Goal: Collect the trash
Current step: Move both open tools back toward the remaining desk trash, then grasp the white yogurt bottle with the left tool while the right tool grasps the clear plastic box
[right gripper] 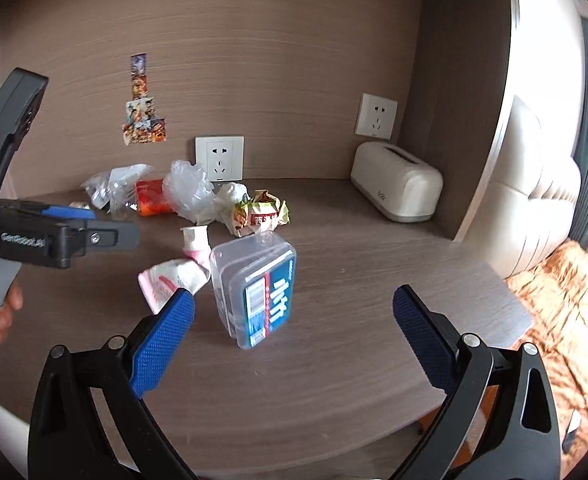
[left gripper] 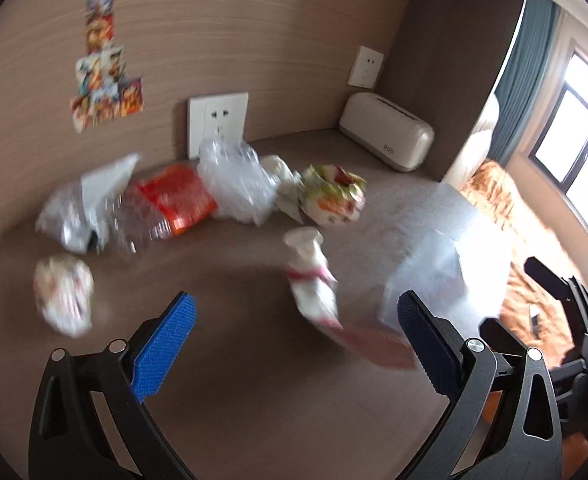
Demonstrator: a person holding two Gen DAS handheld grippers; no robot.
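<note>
Right wrist: clear box (right gripper: 255,289) upright, slightly tilted, between wide-open right hand-held gripper (right gripper: 294,308) fingers.

Two wrist fisheyes, both looking forward and down over the same surface toward the wood-grain back wall.

The left wrist view sits low and close over the surface (left gripper: 233,380), its picture blurred, with its own jaws wide at the bottom edge and the litter pile (left gripper: 197,200) near ahead. The right wrist view stands farther back and to the right, sharp, taking in the surface (right gripper: 354,280) edge and the left gripper (right gripper: 69,216) entering side-on at its left. Both share the litter pile (right gripper: 181,196), the wall socket (left gripper: 217,124) (right gripper: 219,159), the stickers (left gripper: 103,60) (right gripper: 143,108) and the cream tissue box (left gripper: 388,132) (right gripper: 398,182).
</note>
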